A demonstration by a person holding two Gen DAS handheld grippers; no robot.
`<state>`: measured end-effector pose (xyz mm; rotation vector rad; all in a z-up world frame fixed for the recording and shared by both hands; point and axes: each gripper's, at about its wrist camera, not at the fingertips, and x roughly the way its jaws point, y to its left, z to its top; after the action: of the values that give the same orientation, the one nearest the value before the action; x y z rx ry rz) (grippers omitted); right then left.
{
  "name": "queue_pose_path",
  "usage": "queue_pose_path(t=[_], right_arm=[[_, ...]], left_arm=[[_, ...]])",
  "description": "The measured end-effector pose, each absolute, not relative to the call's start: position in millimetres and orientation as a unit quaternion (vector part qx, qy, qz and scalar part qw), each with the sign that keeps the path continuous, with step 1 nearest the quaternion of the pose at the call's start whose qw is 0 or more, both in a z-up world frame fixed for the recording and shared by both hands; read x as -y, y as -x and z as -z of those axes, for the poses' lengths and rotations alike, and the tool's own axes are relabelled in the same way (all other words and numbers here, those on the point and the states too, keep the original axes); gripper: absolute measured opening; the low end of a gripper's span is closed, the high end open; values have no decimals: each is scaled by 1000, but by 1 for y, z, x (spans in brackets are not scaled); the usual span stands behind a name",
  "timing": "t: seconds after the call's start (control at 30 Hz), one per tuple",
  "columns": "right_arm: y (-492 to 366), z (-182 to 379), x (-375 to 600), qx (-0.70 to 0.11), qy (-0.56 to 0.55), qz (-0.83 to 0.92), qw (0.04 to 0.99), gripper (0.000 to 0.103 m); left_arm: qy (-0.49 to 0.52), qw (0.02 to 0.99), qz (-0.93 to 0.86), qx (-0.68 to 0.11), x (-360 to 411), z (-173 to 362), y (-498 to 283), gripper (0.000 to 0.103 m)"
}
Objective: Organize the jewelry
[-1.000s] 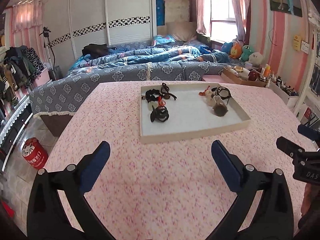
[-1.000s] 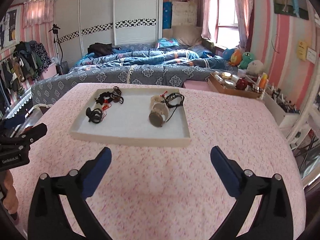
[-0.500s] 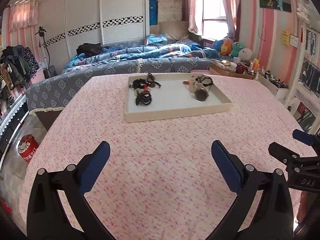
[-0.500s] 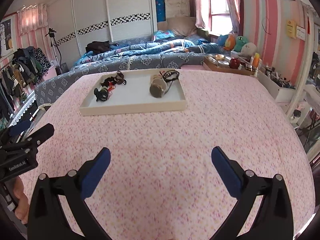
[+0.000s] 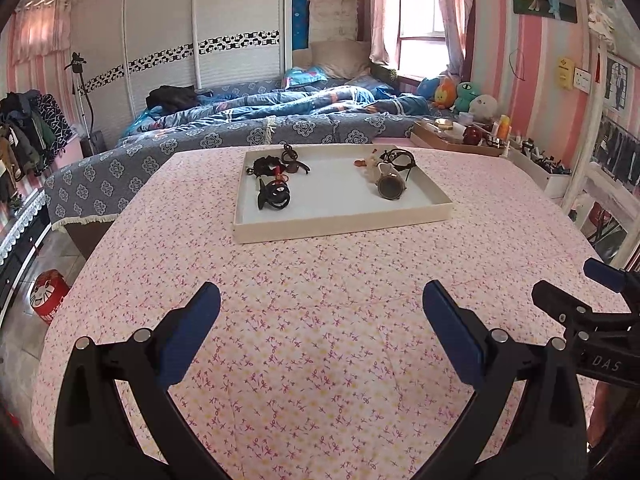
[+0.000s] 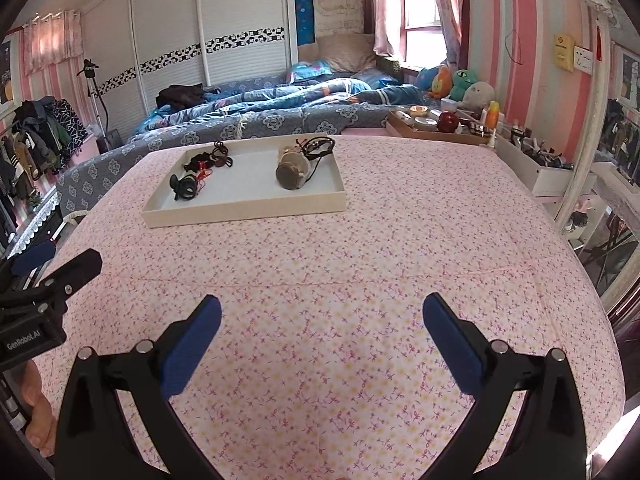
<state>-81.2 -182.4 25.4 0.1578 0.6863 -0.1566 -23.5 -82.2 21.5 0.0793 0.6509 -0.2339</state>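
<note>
A shallow cream tray (image 5: 340,228) (image 6: 244,212) sits at the far middle of the table with the pink flowered cloth (image 5: 320,320). Dark bracelets and cords (image 5: 274,194) (image 6: 186,186) lie bunched in its left half. A brownish roll holder (image 5: 390,188) (image 6: 292,174) wound with dark cords lies in its right half. My left gripper (image 5: 320,328) stands open over bare cloth, well short of the tray, with nothing between its fingers. My right gripper (image 6: 320,338) is likewise open near the table's front. Each gripper shows at the edge of the other's view.
A bed with blue patterned covers (image 5: 256,132) runs along the table's far side. A wooden tray of small items (image 5: 456,140) and a white box (image 6: 536,172) stand at the far right. A red canister (image 5: 48,296) stands on the floor left.
Both grippers have drawn back from the tray toward the table's front edge; the tray looks smaller and farther. Both stay open and empty.
</note>
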Motion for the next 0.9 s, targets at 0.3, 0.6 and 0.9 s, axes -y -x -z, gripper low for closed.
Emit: queue_pose_path(t=[0.3, 0.6, 0.9], right_arm=[[73, -27, 176, -332, -62, 85, 937, 101], [74, -27, 172, -331, -55, 88, 938, 101], [75, -26, 172, -332, -56, 92, 937, 101]], left_arm=[[-34, 939, 116, -322, 81, -18, 21, 100], [-38, 941, 107, -318, 81, -16, 21, 100], [-30, 940, 105, -323, 78, -16, 21, 100]])
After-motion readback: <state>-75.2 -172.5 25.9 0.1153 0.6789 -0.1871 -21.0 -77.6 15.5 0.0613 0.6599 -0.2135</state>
